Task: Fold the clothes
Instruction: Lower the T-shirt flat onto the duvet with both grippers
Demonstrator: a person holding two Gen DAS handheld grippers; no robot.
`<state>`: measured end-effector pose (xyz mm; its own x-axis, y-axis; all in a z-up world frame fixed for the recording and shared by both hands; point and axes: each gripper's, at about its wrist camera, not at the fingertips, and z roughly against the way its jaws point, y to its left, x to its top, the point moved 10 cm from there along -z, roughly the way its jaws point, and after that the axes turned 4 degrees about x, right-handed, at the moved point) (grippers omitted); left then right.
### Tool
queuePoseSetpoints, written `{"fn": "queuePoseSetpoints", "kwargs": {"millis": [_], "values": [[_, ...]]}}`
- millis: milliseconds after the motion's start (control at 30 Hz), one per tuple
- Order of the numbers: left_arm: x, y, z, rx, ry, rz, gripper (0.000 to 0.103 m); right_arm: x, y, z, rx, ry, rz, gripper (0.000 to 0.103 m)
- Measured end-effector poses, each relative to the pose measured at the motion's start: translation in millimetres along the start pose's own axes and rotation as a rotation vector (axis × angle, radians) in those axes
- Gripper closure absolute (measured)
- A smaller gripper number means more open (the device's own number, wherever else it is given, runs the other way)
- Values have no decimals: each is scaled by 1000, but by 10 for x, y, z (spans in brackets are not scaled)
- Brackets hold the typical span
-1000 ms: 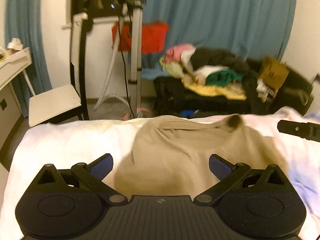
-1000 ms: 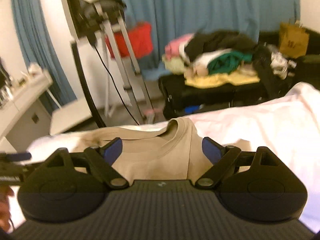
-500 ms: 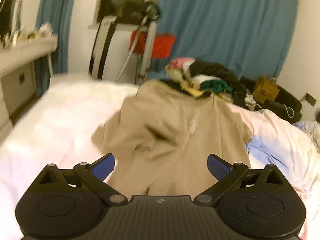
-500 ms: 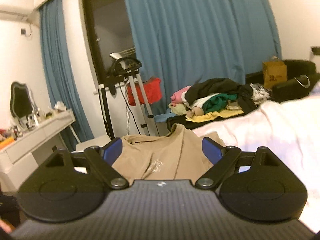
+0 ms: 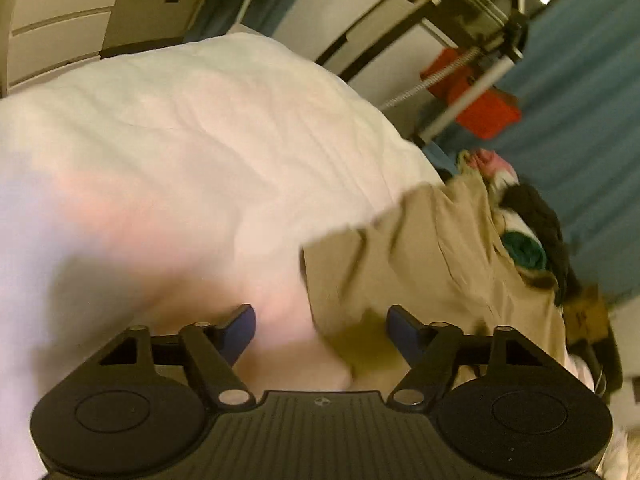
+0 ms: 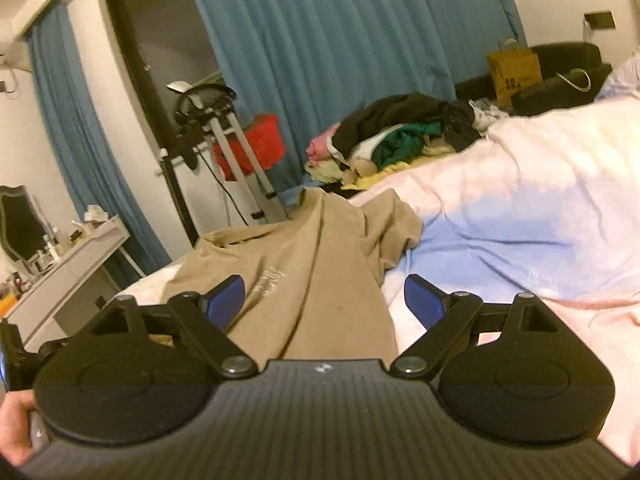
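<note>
1. Tan t-shirt (image 6: 308,280) lies rumpled on the white bed (image 6: 540,208), lengthwise ahead of both cameras.
2. Left hand-held gripper (image 5: 322,326) is wide open over the shirt's edge.
3. Right hand-held gripper (image 6: 324,300) also gapes, holding nothing.

Item count: one tan shirt (image 6: 316,280) on one bed (image 6: 520,208); two grippers, left (image 5: 322,330) and right (image 6: 324,300); one clothes pile (image 6: 400,140); one red bin (image 6: 256,144); one paper bag (image 6: 514,72); one mirror (image 6: 20,224).
</note>
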<state>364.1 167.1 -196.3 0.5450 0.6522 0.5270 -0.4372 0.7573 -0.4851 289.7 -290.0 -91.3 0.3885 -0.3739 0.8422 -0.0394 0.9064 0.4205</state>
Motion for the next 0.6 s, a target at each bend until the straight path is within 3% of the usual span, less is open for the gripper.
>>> {"fn": "queuePoseSetpoints", "kwargs": {"millis": [33,100,200,233,367,600], "values": [[45,-32,-72,-6,-12,-13,35,-18,-18,-71,0,10,-6,15],[136,-136,-186,-18,-27,-69,51,-45,-38,-219,2,31,-15,15],[274,-336,-331,-43,-2,-175,85,-60,-34,-369,-5,45,4,15],[329,-387,-358,-40,3,-208,91,-62,-26,-411,-10,47,12,15],[806,-583,-375,17,-64,-339,95,-110,-32,-517,-23,67,15,15],[2099,-942,-406,251,-357,-497,97,-239,-17,-680,-61,100,37,15]]}}
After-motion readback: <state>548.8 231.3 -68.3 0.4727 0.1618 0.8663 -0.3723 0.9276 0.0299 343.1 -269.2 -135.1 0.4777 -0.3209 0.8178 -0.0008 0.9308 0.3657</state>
